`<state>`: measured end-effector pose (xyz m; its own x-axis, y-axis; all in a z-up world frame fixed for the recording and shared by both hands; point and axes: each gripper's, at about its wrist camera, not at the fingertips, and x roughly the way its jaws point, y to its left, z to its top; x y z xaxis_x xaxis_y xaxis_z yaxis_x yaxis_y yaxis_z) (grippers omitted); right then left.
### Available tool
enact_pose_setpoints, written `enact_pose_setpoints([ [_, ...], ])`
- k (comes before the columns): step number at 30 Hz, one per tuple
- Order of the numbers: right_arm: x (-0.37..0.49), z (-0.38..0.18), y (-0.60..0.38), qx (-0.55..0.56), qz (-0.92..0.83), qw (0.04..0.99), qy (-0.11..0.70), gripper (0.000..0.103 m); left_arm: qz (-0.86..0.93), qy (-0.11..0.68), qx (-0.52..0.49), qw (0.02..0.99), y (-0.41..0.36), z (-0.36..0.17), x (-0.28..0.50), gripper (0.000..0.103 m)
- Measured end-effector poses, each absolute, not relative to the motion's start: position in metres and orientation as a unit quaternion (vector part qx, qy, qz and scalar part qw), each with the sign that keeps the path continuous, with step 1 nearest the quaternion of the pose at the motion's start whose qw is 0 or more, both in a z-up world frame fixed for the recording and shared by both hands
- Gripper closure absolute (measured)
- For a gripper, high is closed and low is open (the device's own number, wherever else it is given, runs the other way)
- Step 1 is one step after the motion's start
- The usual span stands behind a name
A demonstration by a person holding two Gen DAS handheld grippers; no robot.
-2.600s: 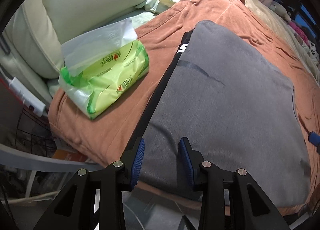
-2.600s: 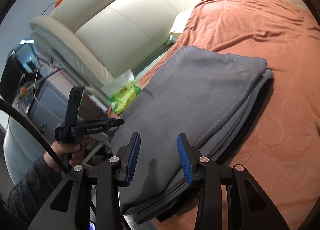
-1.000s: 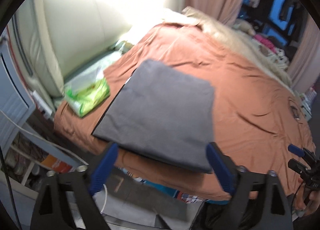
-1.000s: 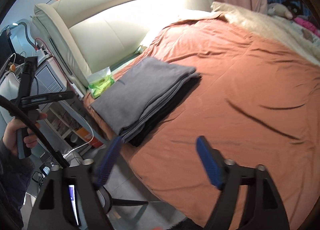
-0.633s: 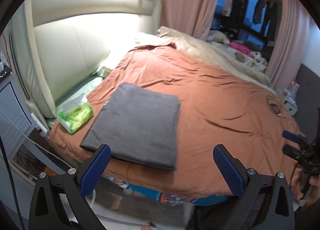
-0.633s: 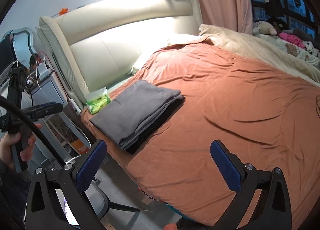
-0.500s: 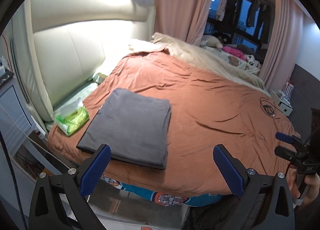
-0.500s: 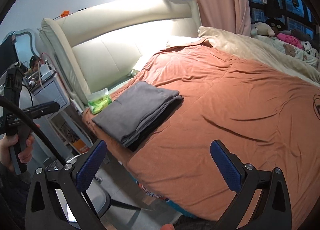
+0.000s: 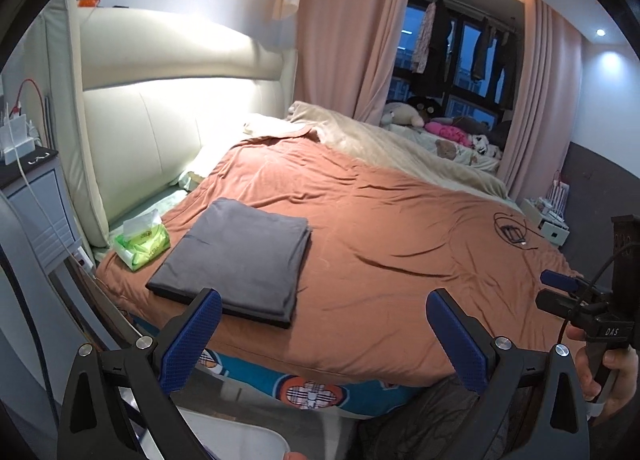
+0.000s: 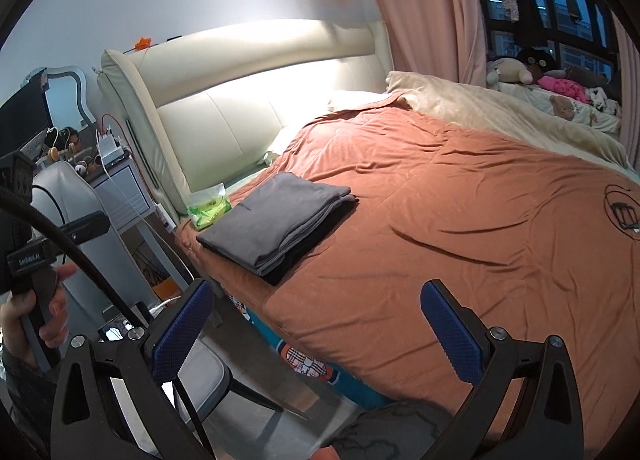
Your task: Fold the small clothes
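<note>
- left gripper point(image 9: 324, 334): blue-padded fingers point(image 9: 191, 338) spread fully apart after just opening, empty, touching nothing.
- right gripper point(image 10: 318, 330): fingers point(image 10: 452, 334) likewise splayed wide after opening, nothing between them.
- folded grey clothes point(image 9: 236, 258) lie on the orange bed cover point(image 9: 400, 244), beside a green tissue pack point(image 9: 142, 242).

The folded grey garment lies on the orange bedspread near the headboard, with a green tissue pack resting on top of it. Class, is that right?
Not quite. The tissue pack is not on the folded grey garment; it lies beside it, towards the headboard. The garment does lie on the orange bedspread. The left wrist view shows this.
</note>
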<state>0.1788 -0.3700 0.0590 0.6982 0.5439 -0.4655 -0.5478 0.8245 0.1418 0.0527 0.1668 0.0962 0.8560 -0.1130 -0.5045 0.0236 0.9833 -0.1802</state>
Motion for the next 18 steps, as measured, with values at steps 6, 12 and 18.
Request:
enact_pose_setpoints([
  [6, 0.143, 0.057, -0.392, 0.007, 0.281, 0.929, 0.242, 0.0, -0.05, 0.253, -0.083, 0.962, 0.138, 0.091, 0.019, 0.0],
  [12, 0.104, 0.044, -0.41, 0.019, 0.268, 0.937, 0.223, 0.0, -0.055, 0.242, -0.069, 0.966, 0.111, 0.08, -0.009, 0.0],
  [18, 0.075, 0.029, -0.424, 0.024, 0.25, 0.943, 0.218, 0.0, -0.061, 0.232, -0.069, 0.968, 0.092, 0.075, -0.032, 0.0],
])
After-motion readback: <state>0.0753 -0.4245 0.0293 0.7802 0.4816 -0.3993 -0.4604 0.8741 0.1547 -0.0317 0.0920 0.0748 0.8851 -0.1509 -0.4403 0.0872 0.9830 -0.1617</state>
